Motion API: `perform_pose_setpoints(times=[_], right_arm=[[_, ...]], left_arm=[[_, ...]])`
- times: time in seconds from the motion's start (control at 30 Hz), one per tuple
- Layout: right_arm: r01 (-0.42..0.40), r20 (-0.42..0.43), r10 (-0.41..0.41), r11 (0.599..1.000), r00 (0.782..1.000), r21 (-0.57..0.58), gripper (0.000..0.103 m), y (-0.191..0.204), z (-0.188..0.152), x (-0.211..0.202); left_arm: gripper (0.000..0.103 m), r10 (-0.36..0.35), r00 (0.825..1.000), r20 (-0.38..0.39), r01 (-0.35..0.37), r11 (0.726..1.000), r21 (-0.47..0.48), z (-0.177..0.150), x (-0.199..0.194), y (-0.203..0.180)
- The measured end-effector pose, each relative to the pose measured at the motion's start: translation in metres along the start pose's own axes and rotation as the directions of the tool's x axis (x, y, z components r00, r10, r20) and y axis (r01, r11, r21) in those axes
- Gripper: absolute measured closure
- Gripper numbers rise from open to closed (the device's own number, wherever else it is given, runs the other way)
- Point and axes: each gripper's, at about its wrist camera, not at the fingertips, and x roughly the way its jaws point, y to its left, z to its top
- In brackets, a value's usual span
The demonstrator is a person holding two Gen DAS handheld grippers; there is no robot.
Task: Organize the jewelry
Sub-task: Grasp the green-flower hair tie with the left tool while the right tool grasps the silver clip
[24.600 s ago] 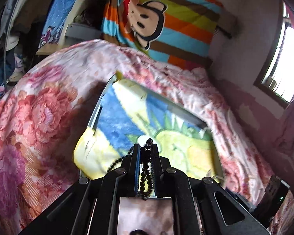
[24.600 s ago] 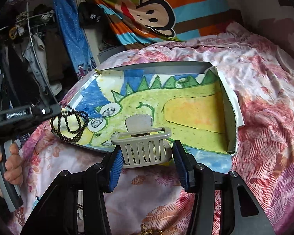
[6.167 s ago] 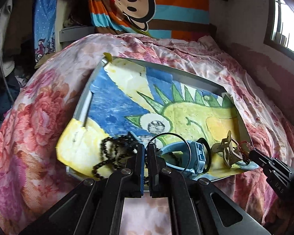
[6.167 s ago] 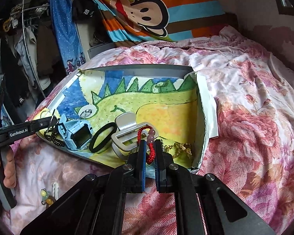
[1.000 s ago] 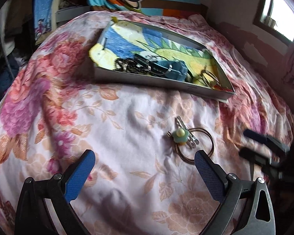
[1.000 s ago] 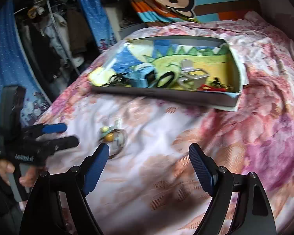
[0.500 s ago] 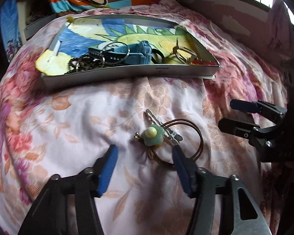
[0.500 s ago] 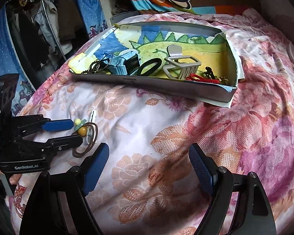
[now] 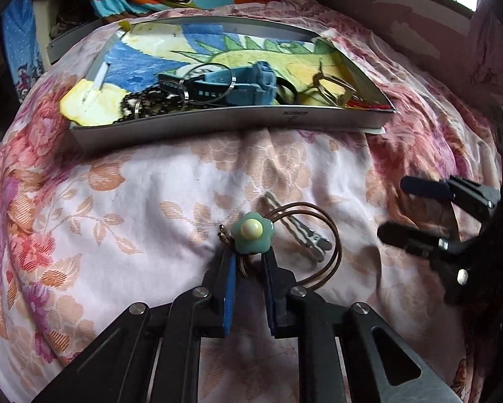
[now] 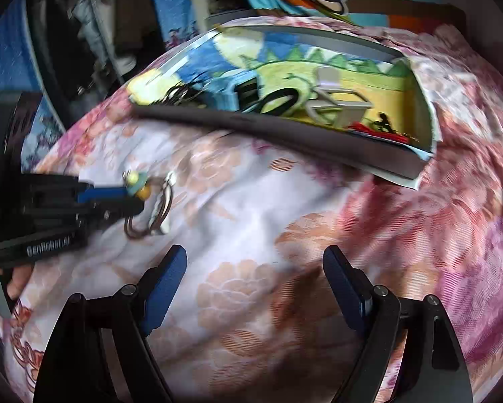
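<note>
Last pieces left on the bed

Left gripper (image 9: 248,262), jaws just closing, pinches the flower hair tie (image 9: 253,236); right gripper (image 10: 254,268) gapes empty; tray (image 9: 217,122) already holds most pieces.

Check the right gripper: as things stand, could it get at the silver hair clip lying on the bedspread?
Probably yes. The right gripper stands open above bare bedspread, nothing between it and the silver hair clip. But the brown hair tie loops over the clip, and the left gripper has just been closing around that tie's flower charm.
</note>
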Motion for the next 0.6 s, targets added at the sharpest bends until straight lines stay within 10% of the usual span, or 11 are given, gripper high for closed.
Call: perform_pose_setpoints(times=[0.6], right_arm=[[-0.132, 0.022, 0.137, 0.977, 0.990, -0.167, 0.064, 0.042, 0.009, 0.009]], left_arm=[[0.099, 0.082, 0.996, 0.028, -0.075, 0.978, -0.195, 0.002, -0.012, 0.036]])
